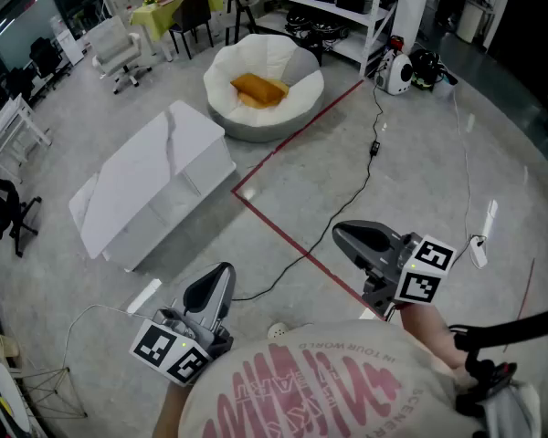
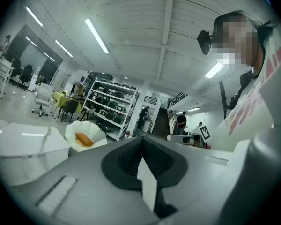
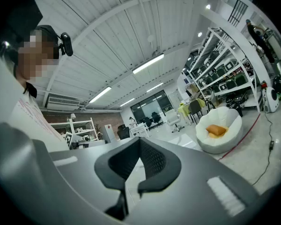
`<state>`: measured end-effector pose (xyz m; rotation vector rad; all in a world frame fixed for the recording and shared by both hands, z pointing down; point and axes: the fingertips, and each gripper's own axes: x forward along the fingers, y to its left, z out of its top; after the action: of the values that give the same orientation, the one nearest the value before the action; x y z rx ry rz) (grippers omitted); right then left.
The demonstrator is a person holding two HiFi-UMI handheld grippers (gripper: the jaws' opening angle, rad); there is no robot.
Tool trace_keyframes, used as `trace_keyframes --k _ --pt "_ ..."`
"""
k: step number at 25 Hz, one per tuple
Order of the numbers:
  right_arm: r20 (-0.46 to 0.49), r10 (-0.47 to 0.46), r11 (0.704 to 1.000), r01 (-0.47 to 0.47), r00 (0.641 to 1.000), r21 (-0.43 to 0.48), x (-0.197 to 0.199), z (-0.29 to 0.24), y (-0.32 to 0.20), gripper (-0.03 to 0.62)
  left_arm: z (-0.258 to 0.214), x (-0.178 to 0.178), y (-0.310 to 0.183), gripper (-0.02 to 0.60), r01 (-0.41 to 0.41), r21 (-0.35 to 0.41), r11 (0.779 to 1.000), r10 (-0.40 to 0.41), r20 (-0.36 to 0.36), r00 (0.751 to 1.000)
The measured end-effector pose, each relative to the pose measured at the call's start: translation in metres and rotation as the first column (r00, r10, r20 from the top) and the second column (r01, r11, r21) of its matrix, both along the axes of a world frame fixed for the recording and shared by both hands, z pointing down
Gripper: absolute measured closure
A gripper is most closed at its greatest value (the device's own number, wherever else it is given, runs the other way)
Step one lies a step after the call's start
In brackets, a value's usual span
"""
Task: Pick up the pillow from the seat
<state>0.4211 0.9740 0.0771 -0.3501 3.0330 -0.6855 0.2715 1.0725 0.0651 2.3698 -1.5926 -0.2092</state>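
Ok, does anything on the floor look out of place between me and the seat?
One thing: a loose black cable trails across the open floor and crosses the red tape line, which could be a trip hazard. The orange pillow lies in the white seat; nothing looks spilled or damaged.

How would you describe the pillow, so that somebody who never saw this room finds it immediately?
Find the long white table on the grey floor. Just beyond its far end, beside the red line, sits a round white seat. The pillow lies in its hollow: small, orange, the only coloured thing there.
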Motion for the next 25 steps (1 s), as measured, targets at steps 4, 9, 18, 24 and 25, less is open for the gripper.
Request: trace_keyframes --k 4,9,18,24,25 --pt "0.001 -0.003 1.0 0.003 1.0 -0.004 -0.007 0.001 -0.001 0.589 0.001 -0.006 0.0 0.563 0.003 -0.004 1.0 -0.003 0.003 1.0" --pt "0.015 0.013 0.999 -0.012 1.0 -0.032 -0.015 0.003 -0.006 0.589 0.006 -0.013 -0.003 0.561 0.0 -0.01 1.0 0.0 0.001 1.0" --pt "0.037 0.051 0.997 -0.049 0.998 -0.063 -0.046 0.001 -0.023 0.588 0.003 -0.047 -0.012 0.561 -0.011 0.009 1.0 0.011 -0.002 1.0" --pt "0.026 0.069 0.996 -0.068 0.997 -0.055 -0.078 0.009 -0.028 0.588 0.008 -0.074 -0.022 0.561 -0.037 0.027 0.999 0.035 0.064 0.997" --pt "0.02 0.071 0.996 -0.07 0.997 -0.063 -0.082 0.012 -0.028 0.589 0.011 -0.076 -0.024 0.561 -0.046 0.022 0.999 0.044 0.076 0.996"
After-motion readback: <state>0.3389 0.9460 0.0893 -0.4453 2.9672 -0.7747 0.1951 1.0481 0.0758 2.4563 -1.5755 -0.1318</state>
